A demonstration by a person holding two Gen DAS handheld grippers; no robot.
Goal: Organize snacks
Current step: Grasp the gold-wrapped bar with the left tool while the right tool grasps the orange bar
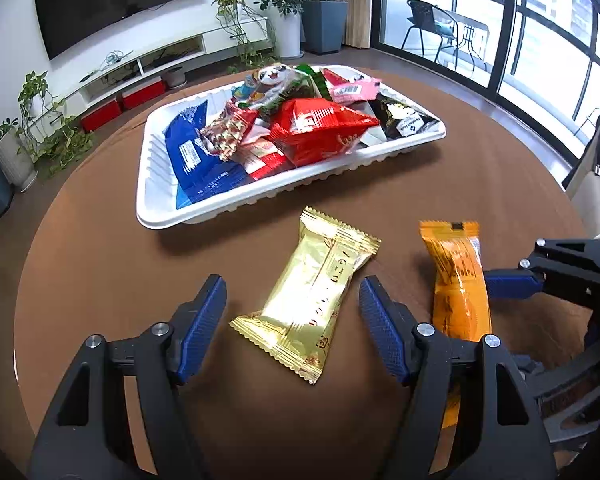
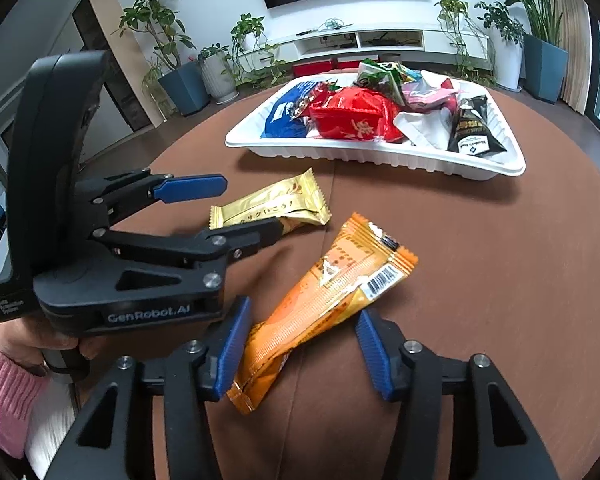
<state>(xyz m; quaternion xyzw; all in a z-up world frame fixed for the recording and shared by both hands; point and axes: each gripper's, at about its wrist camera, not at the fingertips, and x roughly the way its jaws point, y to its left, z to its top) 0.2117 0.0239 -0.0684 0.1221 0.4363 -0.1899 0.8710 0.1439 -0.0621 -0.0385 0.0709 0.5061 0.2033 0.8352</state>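
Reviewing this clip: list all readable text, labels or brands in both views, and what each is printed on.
"GenRobot.AI": on the body of the black left gripper, right wrist view.
Japanese characters: on the gold foil snack packet; not reliably readable.
Barcode, digits too small: on the orange snack packet.
White label on the black snack packet in the white plastic tray: blurred.

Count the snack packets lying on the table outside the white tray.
2. The gold packet lies between the open left tongs; the orange packet lies between the open right tongs. None appear hidden.

Both wrist cams low, near table [image 1: 100,240], sharing tray [image 2: 380,152].
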